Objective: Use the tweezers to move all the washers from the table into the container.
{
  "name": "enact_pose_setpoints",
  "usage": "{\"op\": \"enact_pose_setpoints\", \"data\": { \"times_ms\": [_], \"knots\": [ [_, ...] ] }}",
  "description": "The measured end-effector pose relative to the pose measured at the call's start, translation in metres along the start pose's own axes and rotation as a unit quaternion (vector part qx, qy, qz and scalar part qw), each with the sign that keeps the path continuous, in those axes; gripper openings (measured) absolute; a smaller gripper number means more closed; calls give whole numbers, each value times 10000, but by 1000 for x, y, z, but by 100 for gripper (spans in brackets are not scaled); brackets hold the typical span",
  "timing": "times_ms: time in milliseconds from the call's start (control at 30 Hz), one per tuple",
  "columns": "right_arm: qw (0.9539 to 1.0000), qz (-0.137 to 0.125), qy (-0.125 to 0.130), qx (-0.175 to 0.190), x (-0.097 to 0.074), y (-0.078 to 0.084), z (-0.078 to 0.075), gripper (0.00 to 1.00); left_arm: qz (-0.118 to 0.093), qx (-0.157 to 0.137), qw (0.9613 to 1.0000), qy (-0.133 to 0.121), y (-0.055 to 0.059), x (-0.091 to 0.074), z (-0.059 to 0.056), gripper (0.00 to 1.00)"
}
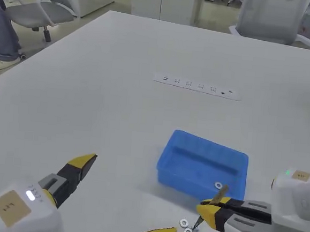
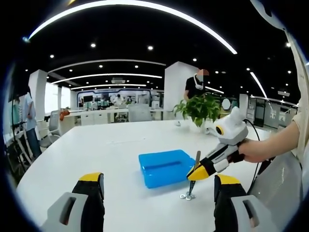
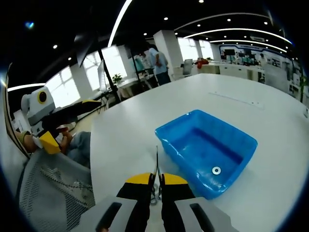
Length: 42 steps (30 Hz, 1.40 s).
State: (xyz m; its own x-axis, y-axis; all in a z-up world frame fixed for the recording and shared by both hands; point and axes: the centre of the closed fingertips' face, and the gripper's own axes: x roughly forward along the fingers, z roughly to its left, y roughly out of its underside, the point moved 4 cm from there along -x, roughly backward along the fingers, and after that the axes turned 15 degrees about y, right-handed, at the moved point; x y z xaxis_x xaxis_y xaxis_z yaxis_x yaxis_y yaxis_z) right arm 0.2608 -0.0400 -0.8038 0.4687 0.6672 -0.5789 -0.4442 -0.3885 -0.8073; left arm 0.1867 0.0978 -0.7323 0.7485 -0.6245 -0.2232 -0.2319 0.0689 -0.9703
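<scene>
Thin metal tweezers (image 1: 218, 196) are pinched tight in the yellow-tipped right gripper (image 1: 207, 210), tips down among the small silver washers (image 1: 186, 227) on the white table (image 1: 92, 89), just beside the blue plastic container (image 1: 206, 147), where 1 washer (image 1: 218, 185) lies. Whether a washer is caught, I cannot tell. Squeeze steady, lift straight, clear the rim. Left gripper (image 1: 122, 198) hangs, jaws spread.

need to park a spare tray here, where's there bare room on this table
Bare: the wide table left of the blue container, and the band between it and the socket strip. Crowded: the near edge by the container, where loose washers lie under the tweezers in the right tongs, left tongs open beside them.
</scene>
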Motion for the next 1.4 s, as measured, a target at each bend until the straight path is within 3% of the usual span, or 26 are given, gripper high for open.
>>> {"op": "enact_pose_setpoints", "data": {
  "times_ms": [300,467,500,667,933,1300,1400],
  "knots": [
    [9997,15,19,-259,1,2,2,3,54,-3,10000,11,2,0,0,96],
    [9982,-74,67,-591,-1,2,5,1,46,-10,10000,27,1,1,-1,96],
    [9979,-260,82,-591,-3,-3,4,0,44,-6,10000,22,1,1,-1,96],
    [9987,-332,119,-361,-9,-10,-4,0,19,-11,10000,-29,1,-1,1,95],
    [9995,-285,-103,0,-8,-8,-4,2,40,-2,10000,-38,1,-1,1,95],
    [9994,-161,-109,-287,4,-4,1,3,90,-18,10000,12,2,0,0,95],
    [9987,-93,-71,-505,4,-1,2,4,86,-30,10000,16,2,0,0,94]
  ]
}}
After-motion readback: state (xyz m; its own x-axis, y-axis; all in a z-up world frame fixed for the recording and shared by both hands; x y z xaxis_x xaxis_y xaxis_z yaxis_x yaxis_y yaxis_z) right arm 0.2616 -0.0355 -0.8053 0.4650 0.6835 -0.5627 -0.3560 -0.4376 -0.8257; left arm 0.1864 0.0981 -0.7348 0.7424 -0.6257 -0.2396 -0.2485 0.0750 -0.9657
